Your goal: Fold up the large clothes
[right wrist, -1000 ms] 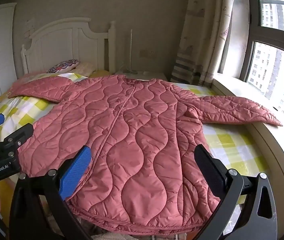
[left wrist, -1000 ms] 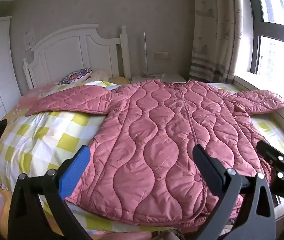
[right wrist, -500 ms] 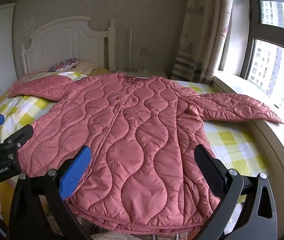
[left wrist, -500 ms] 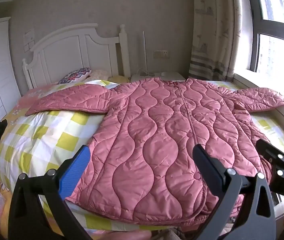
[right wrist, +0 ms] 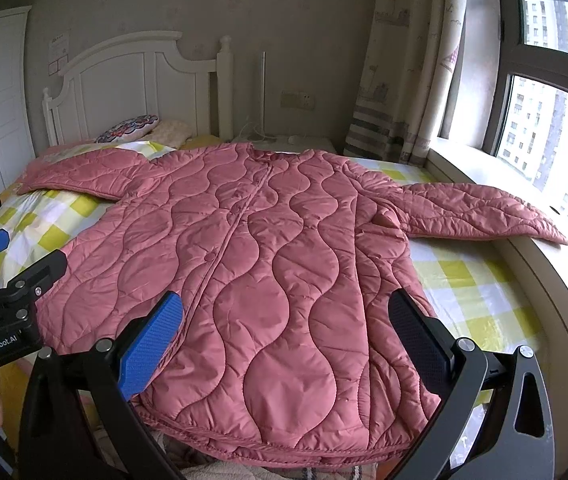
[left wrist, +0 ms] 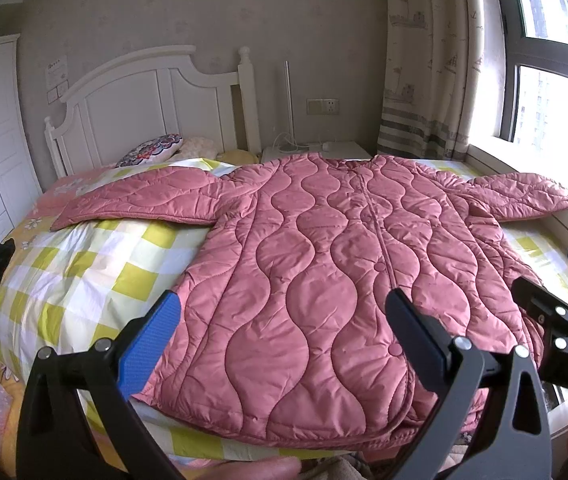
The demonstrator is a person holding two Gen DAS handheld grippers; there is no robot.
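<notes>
Your left hand-held gripper (left wrist: 280,336): black frame, silver screws, one blue pad, one black pad. Your right hand-held gripper (right wrist: 282,334): same build. White "GenRobot.AI" lettering at 9 o'clock in right view. Bare skin.

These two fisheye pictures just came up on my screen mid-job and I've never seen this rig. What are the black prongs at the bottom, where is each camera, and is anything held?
There is no robot arm. A person holds a two-finger tool in each hand, with a camera on each looking forward along its fingers. The prongs at the bottom of each picture are those fingers.

In the left wrist view you see the left tool, wide open, with the other tool's tip at the right edge. In the right wrist view you see the right tool, also wide open.

On the bed a pink quilted coat lies flat, front up, both sleeves spread out. Neither tool holds anything; folding has not begun.
</notes>
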